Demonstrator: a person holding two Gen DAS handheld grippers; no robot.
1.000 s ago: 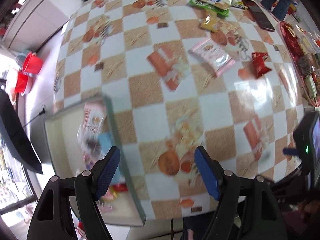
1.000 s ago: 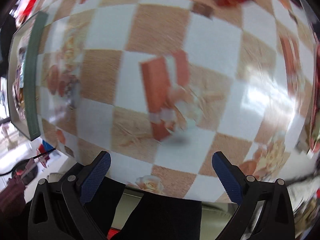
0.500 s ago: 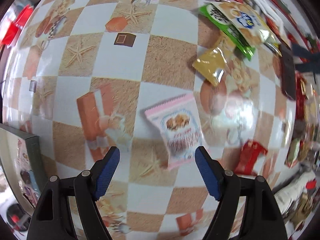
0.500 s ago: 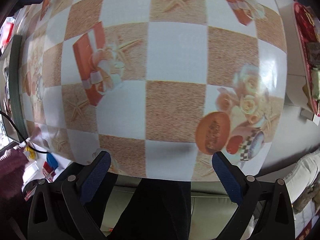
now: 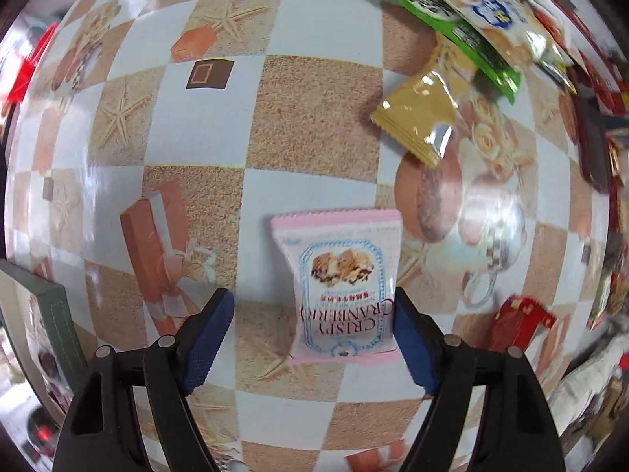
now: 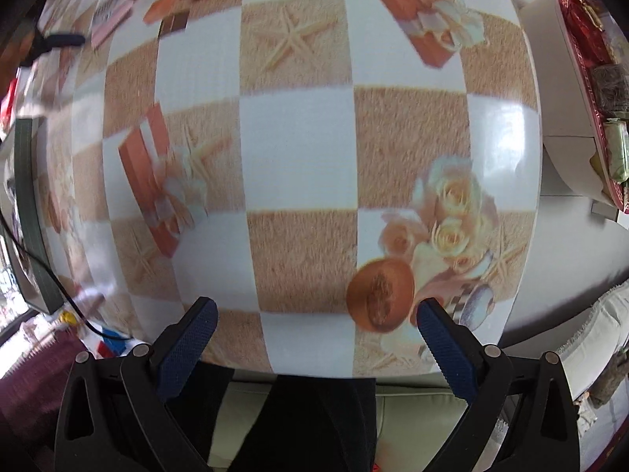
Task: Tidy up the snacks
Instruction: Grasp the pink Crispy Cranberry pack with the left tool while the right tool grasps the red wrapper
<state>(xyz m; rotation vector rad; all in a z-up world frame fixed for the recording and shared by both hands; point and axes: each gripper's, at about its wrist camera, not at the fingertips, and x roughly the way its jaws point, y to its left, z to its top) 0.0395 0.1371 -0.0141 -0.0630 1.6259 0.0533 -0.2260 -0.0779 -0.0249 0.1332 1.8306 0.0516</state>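
Observation:
A pink cranberry-crisp snack packet (image 5: 344, 283) lies flat on the checkered tablecloth. My left gripper (image 5: 314, 334) is open, its blue fingers on either side of the packet's near end, the right finger close to its edge. A yellow packet (image 5: 418, 118), a green and white bag (image 5: 464, 19) and a small red packet (image 5: 519, 320) lie farther right. A grey-green box (image 5: 51, 314) with snacks sits at the left edge. My right gripper (image 6: 314, 342) is open and empty over the table's near edge.
A red tray (image 6: 589, 39) with wrapped snacks stands on a white surface at the right in the right wrist view. The grey-green box (image 6: 29, 196) shows at its left edge. A black cable (image 6: 39, 267) hangs at the table's left corner.
My left gripper has moved forward and down to the pink packet, which now lies between its fingers. My right gripper has shifted slightly over the table's near edge.

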